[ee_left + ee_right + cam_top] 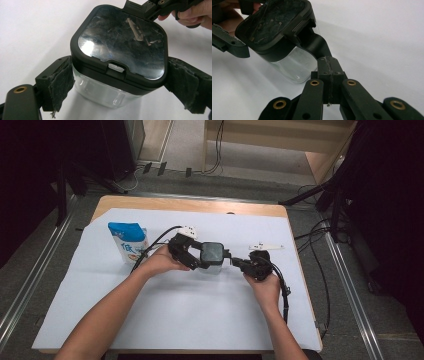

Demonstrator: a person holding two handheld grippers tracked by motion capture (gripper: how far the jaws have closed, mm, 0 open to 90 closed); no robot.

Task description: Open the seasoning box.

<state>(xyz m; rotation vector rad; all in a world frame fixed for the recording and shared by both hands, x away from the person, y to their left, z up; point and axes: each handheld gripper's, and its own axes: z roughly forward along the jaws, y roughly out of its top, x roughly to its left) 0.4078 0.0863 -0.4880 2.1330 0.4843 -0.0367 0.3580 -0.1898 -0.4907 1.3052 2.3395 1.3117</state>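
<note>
**Jar: steady the body, lift the latch**

The jar (212, 257), clear-walled with a black lid (120, 47), sits at the middle of the white-covered worktop (175, 315), tilted between both tools. The left hand-held gripper (192, 255) pinches the clear body from both sides, its pads (60, 82) pressing just under the lid. The right hand-held gripper (240, 263) has its jaws pressed together on the black latch flap (315, 45) at the lid's far edge.

To do this well, I judge the left grip should stay firm and low, so the lid rim stays free. The right should pull the flap up and away from the lid, following its hinge and not twisting. Too hard a tug could drag the jar out of the pads. The blue pouch (128, 242) stands well apart.
</note>
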